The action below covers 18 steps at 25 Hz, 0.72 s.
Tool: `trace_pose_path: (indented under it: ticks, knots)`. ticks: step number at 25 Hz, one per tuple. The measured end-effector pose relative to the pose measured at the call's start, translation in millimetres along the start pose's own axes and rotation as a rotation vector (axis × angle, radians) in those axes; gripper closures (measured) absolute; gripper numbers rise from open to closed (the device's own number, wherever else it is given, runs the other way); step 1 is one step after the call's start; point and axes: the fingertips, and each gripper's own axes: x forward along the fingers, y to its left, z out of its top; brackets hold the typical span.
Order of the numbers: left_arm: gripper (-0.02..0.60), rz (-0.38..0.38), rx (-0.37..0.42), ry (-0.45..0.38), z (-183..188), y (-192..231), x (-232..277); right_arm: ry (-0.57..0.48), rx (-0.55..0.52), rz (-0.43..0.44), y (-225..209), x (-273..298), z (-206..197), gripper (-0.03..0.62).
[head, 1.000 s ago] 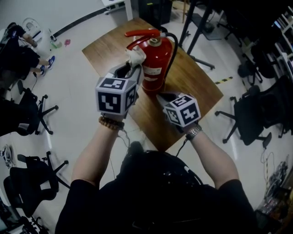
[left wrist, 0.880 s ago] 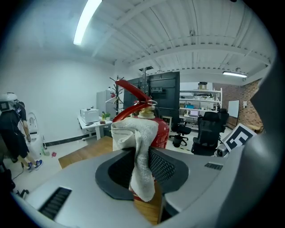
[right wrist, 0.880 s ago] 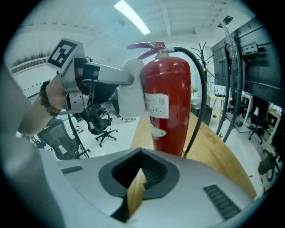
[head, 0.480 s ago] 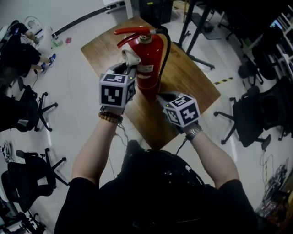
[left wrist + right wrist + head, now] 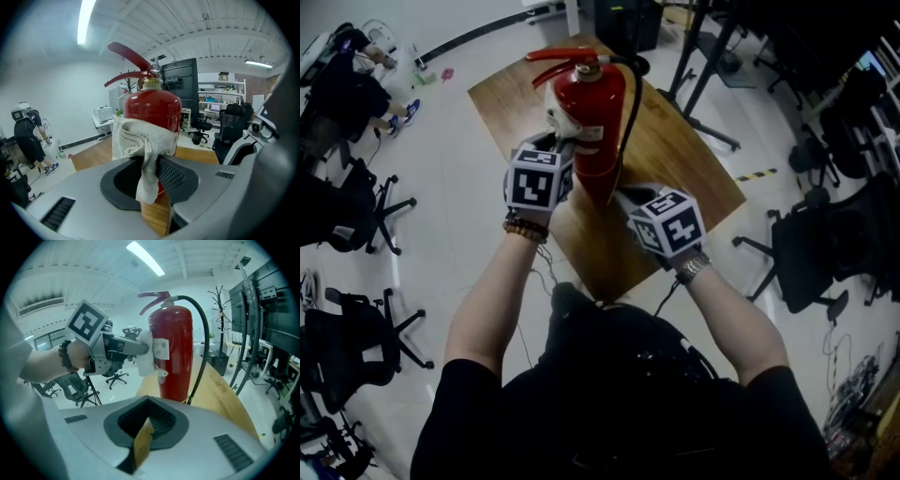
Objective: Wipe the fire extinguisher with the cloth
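Note:
A red fire extinguisher with a black hose stands upright on the wooden table. My left gripper is shut on a white cloth, which is pressed against the cylinder's left side, partway down the body. In the left gripper view the cloth hangs from between the jaws in front of the red cylinder. My right gripper is shut and holds nothing, low at the extinguisher's near right side. The right gripper view shows the extinguisher, its hose and the cloth just ahead.
The table is small, and its near corner lies just in front of the person. Black office chairs stand on the floor at the left and another at the right. A black stand's legs are behind the table.
My left gripper has slid the cloth downward along the extinguisher's side, from near the valve to the label. The right gripper has shifted slightly and stays shut.

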Motion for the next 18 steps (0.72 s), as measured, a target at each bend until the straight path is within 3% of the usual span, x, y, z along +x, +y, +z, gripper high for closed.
trace_pose_path:
  ticks: [18]
  knots:
    - [0.491,0.083,-0.019,0.032,-28.0,0.5,20.8,0.005,-0.040,0.056,15.7,-20.0,-15.6,0.571]
